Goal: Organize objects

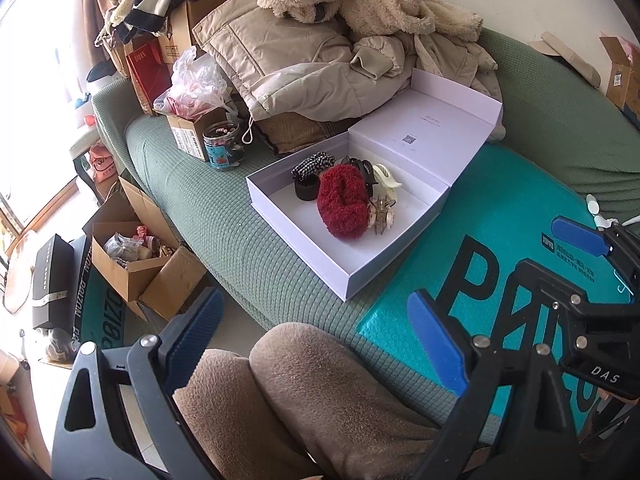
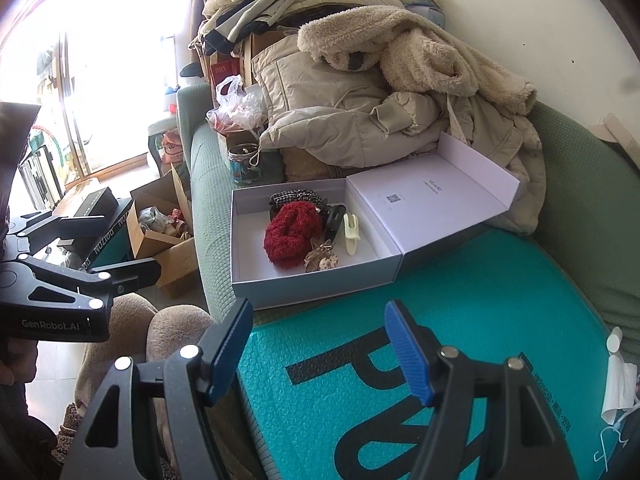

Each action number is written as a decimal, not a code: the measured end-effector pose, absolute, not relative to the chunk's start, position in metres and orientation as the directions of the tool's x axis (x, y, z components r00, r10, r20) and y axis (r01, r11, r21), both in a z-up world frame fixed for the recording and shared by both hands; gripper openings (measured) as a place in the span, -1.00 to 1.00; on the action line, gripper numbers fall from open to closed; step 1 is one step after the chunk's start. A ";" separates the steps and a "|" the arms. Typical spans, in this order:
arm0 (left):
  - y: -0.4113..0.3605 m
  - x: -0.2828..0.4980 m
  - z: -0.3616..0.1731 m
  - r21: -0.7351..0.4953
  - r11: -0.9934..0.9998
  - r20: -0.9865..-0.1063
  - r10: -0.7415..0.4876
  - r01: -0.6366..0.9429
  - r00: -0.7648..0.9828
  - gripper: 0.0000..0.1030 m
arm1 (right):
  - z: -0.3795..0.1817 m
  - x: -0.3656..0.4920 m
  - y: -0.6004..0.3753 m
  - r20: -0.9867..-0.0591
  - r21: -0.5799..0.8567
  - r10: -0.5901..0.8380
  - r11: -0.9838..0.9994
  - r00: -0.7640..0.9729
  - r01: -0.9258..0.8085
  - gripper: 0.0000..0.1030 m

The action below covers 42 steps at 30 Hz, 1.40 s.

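Note:
An open white box lies on the green sofa with its lid folded back. Inside lie a red fuzzy scrunchie, a checked scrunchie, a black hair tie, a black claw clip, a cream clip and a speckled claw clip. My left gripper is open and empty above my knees. My right gripper is open and empty over a teal mailer.
Beige coats are piled behind the box. A jar, a small carton and a plastic bag stand at the sofa's left end. Open cardboard boxes sit on the floor.

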State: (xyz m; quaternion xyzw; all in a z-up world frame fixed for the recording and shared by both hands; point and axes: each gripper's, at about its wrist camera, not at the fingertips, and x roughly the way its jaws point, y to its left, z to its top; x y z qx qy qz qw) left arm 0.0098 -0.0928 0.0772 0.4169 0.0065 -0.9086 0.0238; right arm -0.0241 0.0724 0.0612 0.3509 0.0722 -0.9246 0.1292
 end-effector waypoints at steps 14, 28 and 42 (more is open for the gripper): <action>-0.096 0.011 0.076 -0.002 -0.999 -0.765 -0.031 0.051 -0.644 0.80 | 0.063 -0.023 0.068 -0.670 -0.051 -0.195 -0.951 -0.717 0.306 0.34; -0.097 0.009 0.080 0.000 -0.999 -0.768 -0.021 0.033 -0.640 0.80 | 0.061 -0.024 0.066 -0.679 -0.056 -0.197 -0.947 -0.708 0.317 0.34; -0.096 0.011 0.084 -0.001 -1.000 -0.768 -0.014 0.023 -0.640 0.80 | 0.065 -0.024 0.070 -0.671 -0.057 -0.192 -0.950 -0.716 0.307 0.34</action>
